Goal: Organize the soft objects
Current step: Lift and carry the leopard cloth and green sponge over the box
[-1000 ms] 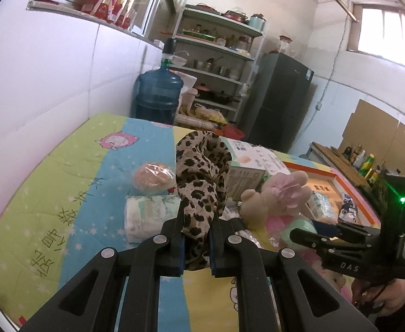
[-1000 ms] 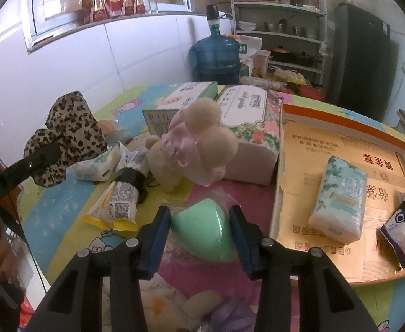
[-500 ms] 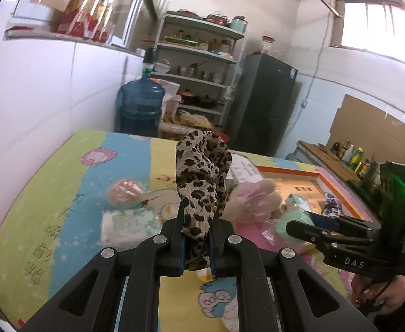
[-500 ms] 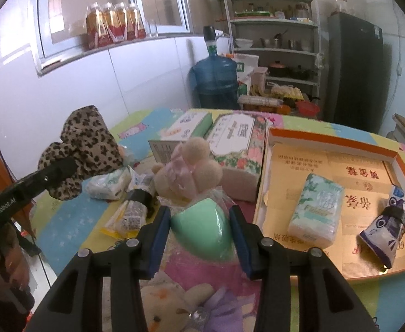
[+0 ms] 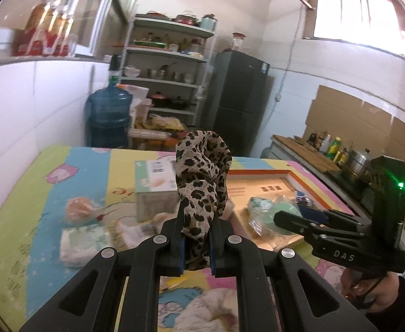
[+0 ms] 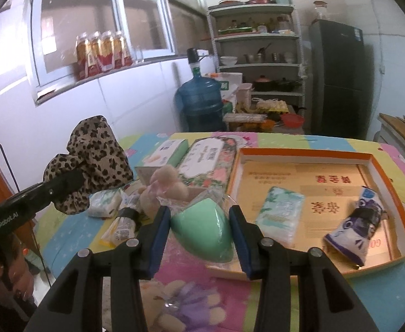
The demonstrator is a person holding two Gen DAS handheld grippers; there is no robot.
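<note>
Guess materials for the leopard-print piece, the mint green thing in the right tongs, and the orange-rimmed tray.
Leopard-print scrunchie: thin woven fabric with a slight sheen, probably satin or chiffon; it gathers in soft folds.
Mint green sponge: looks like smooth matte foam inside clear crinkly plastic wrap; foam is a guess.
Orange-rimmed tray: printed cardboard, a shallow box lid by the look; flat folded walls, matte tan inside.

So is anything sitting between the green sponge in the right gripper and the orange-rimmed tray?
Nothing visible does. The right gripper is shut on the green sponge, held above the near-left corner of the orange-rimmed tray. Inside, only a tissue pack and a blue-and-white packet lie, with bare floor around them.
</note>
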